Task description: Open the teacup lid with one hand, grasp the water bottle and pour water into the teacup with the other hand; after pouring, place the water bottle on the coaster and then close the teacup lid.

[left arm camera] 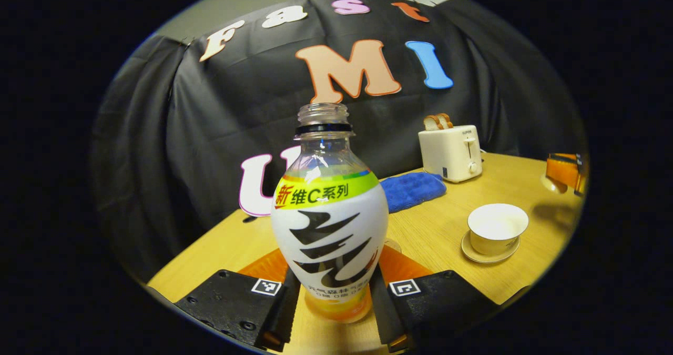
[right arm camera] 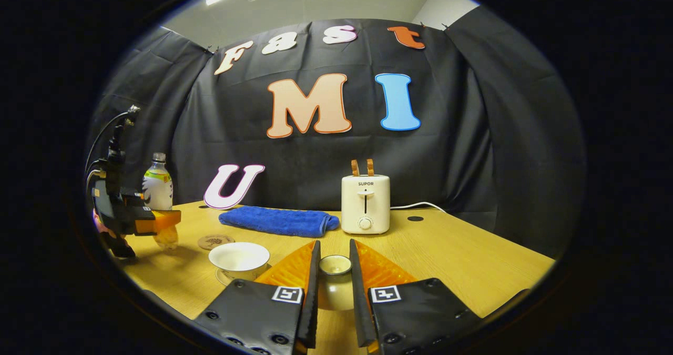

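The left gripper (left arm camera: 336,297) is pinching the bottle (left arm camera: 330,223), standing upright, mouth up; the right gripper (right arm camera: 333,286) is clamping the lid (right arm camera: 335,265).

One bottle (left arm camera: 329,223), uncapped. One teacup (left arm camera: 497,228) on one saucer (left arm camera: 489,254). One lid (right arm camera: 335,265). One coaster (right arm camera: 215,241). One blue towel (right arm camera: 278,221). One toaster (right arm camera: 365,204) with two bread slices (right arm camera: 363,167) in it. Two grippers: left (left arm camera: 332,297) and right (right arm camera: 333,297). One table (right arm camera: 462,260).
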### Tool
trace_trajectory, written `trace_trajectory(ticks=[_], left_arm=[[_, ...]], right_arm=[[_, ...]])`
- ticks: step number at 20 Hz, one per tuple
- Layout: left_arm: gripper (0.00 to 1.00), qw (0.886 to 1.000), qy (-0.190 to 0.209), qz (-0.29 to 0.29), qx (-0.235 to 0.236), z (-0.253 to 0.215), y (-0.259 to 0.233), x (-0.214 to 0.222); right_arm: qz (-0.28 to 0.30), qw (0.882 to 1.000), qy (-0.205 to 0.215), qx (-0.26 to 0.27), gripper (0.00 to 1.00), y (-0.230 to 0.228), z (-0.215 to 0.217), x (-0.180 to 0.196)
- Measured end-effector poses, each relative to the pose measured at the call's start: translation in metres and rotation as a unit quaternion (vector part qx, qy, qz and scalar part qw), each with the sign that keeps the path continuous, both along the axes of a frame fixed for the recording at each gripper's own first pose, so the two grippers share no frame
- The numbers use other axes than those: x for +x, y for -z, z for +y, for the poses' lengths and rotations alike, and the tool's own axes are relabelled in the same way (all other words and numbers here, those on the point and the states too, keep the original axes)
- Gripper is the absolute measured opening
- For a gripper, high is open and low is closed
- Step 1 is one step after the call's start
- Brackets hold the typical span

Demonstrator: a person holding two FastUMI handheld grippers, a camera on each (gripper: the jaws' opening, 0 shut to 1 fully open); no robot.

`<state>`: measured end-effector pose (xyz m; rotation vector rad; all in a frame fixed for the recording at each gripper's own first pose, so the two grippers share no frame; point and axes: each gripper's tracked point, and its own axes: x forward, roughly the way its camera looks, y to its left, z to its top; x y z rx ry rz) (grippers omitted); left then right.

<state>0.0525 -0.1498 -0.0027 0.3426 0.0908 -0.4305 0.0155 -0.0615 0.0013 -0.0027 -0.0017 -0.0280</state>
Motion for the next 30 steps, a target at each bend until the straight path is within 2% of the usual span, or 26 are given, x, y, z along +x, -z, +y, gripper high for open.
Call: trace_trajectory(ticks=[3, 6, 10, 14, 17, 19, 30], left_arm=[[0.59, 0.993, 0.003, -0.04, 0.113, -0.003, -0.006, 0.003], [0.59, 0.972, 0.014, -0.069, 0.223, -0.01, -0.002, 0.004], [0.57, 0.928, 0.034, -0.101, 0.358, -0.016, 0.007, 0.001], [0.58, 0.875, 0.048, -0.142, 0.46, -0.019, 0.013, -0.008], [0.58, 0.843, 0.058, -0.159, 0.511, -0.024, 0.015, -0.012], [0.58, 0.826, 0.064, -0.165, 0.535, -0.027, 0.019, -0.012], [0.58, 0.744, 0.08, -0.194, 0.634, -0.022, 0.001, -0.014]], right_arm=[[0.0, 1.0, 0.005, 0.0, 0.33, -0.001, -0.008, 0.002], [-0.001, 1.0, 0.015, 0.0, 0.33, -0.001, -0.018, 0.002], [-0.002, 0.999, 0.033, -0.001, 0.32, -0.001, -0.036, 0.004], [-0.003, 0.999, 0.045, -0.001, 0.33, -0.002, -0.047, 0.004], [-0.003, 0.999, 0.047, -0.002, 0.32, -0.002, -0.048, 0.004], [-0.003, 0.999, 0.047, -0.002, 0.33, -0.002, -0.048, 0.005], [-0.004, 0.999, 0.048, -0.002, 0.32, -0.001, -0.049, 0.004]])
